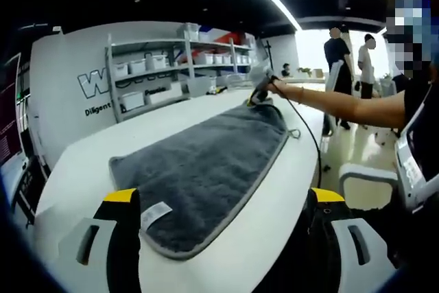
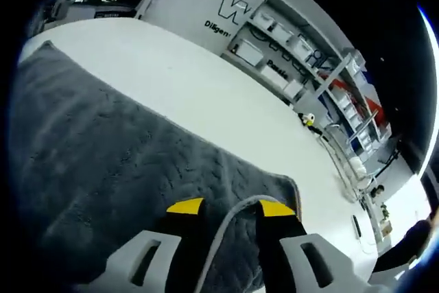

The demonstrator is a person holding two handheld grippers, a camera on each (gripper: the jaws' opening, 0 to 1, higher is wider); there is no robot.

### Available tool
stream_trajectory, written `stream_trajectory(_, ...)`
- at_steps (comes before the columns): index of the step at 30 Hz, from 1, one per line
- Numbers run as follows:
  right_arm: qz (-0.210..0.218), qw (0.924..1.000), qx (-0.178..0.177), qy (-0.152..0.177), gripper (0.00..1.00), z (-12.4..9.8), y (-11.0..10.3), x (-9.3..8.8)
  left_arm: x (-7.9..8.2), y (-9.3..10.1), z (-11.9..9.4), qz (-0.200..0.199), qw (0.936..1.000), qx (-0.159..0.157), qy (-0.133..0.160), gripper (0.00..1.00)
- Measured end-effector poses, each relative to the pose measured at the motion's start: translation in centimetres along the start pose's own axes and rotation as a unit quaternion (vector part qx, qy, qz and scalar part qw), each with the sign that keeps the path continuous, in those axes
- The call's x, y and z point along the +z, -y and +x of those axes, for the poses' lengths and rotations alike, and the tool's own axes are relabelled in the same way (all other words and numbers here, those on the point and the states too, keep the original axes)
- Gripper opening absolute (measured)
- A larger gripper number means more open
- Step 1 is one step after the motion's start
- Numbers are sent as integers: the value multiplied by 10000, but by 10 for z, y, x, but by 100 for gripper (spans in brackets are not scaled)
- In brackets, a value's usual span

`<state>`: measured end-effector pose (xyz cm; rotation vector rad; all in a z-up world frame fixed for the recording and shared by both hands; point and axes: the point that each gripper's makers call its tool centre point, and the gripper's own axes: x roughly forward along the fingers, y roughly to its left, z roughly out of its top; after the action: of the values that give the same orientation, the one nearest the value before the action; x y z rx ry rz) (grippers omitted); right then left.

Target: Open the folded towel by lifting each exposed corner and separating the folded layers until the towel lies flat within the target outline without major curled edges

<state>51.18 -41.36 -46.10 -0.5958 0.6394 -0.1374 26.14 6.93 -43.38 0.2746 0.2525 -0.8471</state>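
I see the white worktop point(image 1: 82, 169) carrying the grey towel point(image 1: 199, 169), spread w/ its far corner raised. Behind stands a shelf unit point(image 1: 171, 66) w/ bins. My right hand-held gripper point(image 2: 230, 205) has its 2 jaws closed around the towel's pale hem — corner pinched. My left hand-held gripper point(image 1: 223, 197) sits at the near edge, jaws wide apart, gripping nothing. Small white label point(image 1: 156, 212) on the near hem.

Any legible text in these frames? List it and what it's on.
"W": big outlined letter on the white wall panel, rest hidden by the metal shelf rack.
"Diligen": small dark print below it on that panel, cut off by the rack.
White tag on the grey terry towel: unreadable.
Shelf-side lettering: too blurred.
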Motion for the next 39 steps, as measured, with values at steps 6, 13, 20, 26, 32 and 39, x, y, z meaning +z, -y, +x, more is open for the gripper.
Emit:
stream_trajectory(6,-83,10000,-36,13,0,1,5,-8,-3,-1,-1,-20,10000,27,-31,99)
stream_trajectory(13,195,9988,256,360,0,-12,4,-8,-5,-1,-2,-40,10000,49,-56,99)
stream_trajectory(20,452,9973,310,485,0,-19,12,-17,-3,0,-2,-26,10000,17,-55,99)
stream_trajectory(26,567,9961,369,559,0,-26,8,-15,-1,1,-1,2,10000,10,-54,99)
stream_trajectory(32,557,9959,516,496,18,-23,-2,-7,-4,2,-1,29,9999,-12,-116,99)
stream_trajectory(39,84,9992,400,54,31,-1,-11,-11,-5,3,-3,33,9999,-34,-119,99)
